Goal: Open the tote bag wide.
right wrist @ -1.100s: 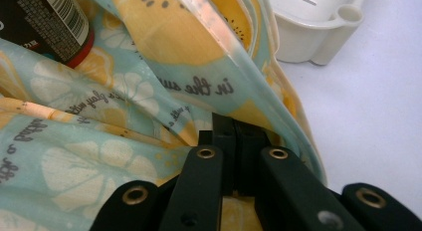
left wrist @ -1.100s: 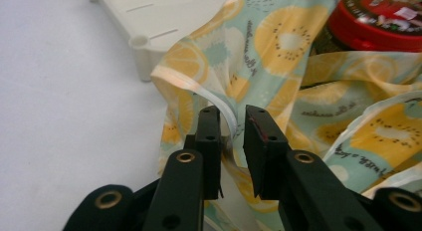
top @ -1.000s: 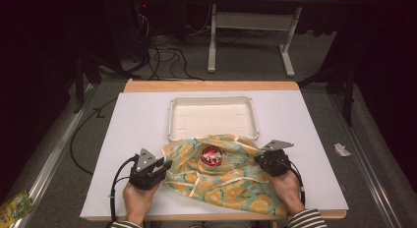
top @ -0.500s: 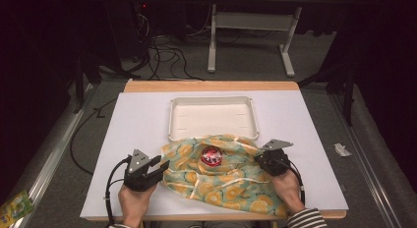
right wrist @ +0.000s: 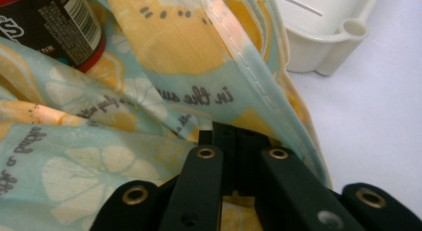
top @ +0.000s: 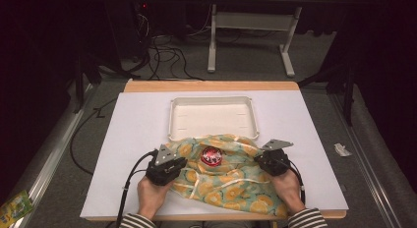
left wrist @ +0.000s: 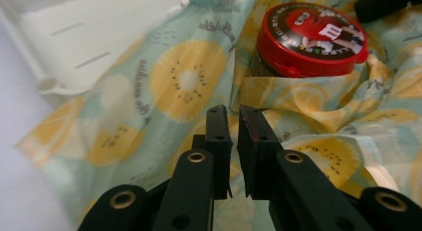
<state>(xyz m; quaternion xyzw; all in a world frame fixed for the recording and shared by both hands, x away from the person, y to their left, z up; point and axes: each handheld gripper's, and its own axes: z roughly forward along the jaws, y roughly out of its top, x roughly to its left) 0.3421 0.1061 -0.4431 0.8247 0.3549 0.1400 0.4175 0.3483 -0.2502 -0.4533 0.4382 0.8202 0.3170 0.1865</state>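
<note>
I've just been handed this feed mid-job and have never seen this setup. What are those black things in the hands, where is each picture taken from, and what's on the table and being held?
There is no robot arm here. A person holds a black two-jaw tool in each hand: the left gripper and the right gripper. One picture comes from a fixed camera above the table, looking forward and down. The other two come from small cameras riding on each gripper, looking along its own jaws.

On the table lie a white tray and, nearer the person, a cloth bag printed with yellow fruit slices. A jar with a red lid sits in the bag.

The right gripper's jaws are shut on the bag's edge. The left gripper's jaws stand nearly together just above the fabric, with a slim gap; whether they pinch cloth cannot be told.
</note>
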